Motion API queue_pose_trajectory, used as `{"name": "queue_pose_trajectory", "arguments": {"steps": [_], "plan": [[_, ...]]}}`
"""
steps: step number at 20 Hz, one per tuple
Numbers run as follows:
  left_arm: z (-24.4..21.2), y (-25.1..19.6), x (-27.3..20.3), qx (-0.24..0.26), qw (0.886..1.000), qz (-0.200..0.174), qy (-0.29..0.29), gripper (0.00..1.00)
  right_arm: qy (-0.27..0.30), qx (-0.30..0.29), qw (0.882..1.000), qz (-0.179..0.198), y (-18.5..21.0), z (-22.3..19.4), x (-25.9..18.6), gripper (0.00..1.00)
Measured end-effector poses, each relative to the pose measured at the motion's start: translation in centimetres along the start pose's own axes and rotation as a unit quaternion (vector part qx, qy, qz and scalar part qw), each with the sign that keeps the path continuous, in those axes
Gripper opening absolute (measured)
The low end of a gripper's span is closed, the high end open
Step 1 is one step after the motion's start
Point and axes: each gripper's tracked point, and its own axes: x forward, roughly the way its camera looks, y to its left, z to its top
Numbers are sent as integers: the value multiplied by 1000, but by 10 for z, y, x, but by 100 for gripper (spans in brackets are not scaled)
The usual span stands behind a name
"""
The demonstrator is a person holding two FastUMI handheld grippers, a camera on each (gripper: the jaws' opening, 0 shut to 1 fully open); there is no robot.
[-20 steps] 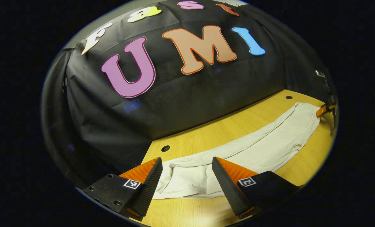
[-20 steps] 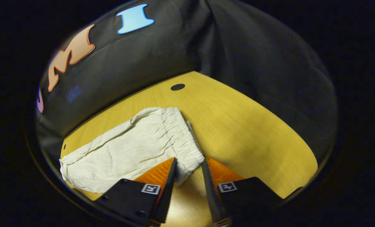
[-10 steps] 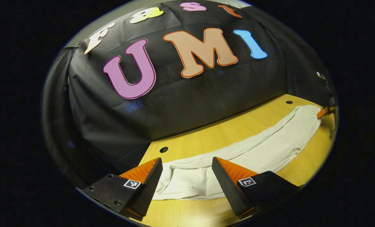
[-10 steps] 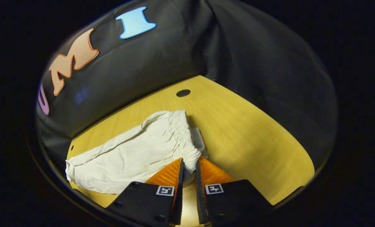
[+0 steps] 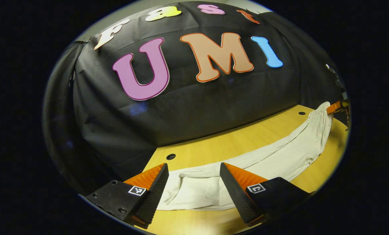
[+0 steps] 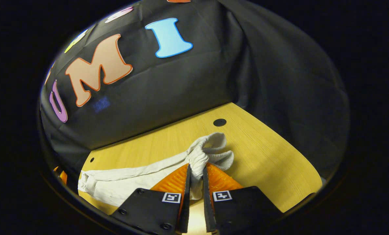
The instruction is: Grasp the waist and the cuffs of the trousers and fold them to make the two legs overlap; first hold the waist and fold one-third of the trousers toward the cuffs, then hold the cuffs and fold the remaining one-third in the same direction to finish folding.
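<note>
Yellow wooden table (image 5: 214, 147) sits by black cloth, and the pale trousers (image 5: 279, 156) lie long across it, from one of your hands to the other. Your right gripper (image 6: 196, 178) has its fingers squeezed tight on the bunchy waist (image 6: 210, 153), lifting it a bit. Your left gripper (image 5: 192, 182) has its fingers wide apart, with the cuffs (image 5: 197, 192) lying flat between them. So the cuff end is closest to your left hand, I think.

Trousers (image 5: 266, 160) – cuffs (image 5: 194, 191) between parted jaws
</note>
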Motion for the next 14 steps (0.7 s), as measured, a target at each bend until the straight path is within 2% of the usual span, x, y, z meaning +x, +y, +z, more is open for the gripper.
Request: {"name": "queue_pose_trajectory", "arguments": {"steps": [8, 14], "plan": [[-20, 79, -5, -33, 999, 30, 3, 96, -28, -37, 998, 50, 103, 19, -24, 22], [-47, 126, -16, -51, 997, 54, 19, 96, -34, -54, 994, 85, 174, 16, -31, 22]]}}
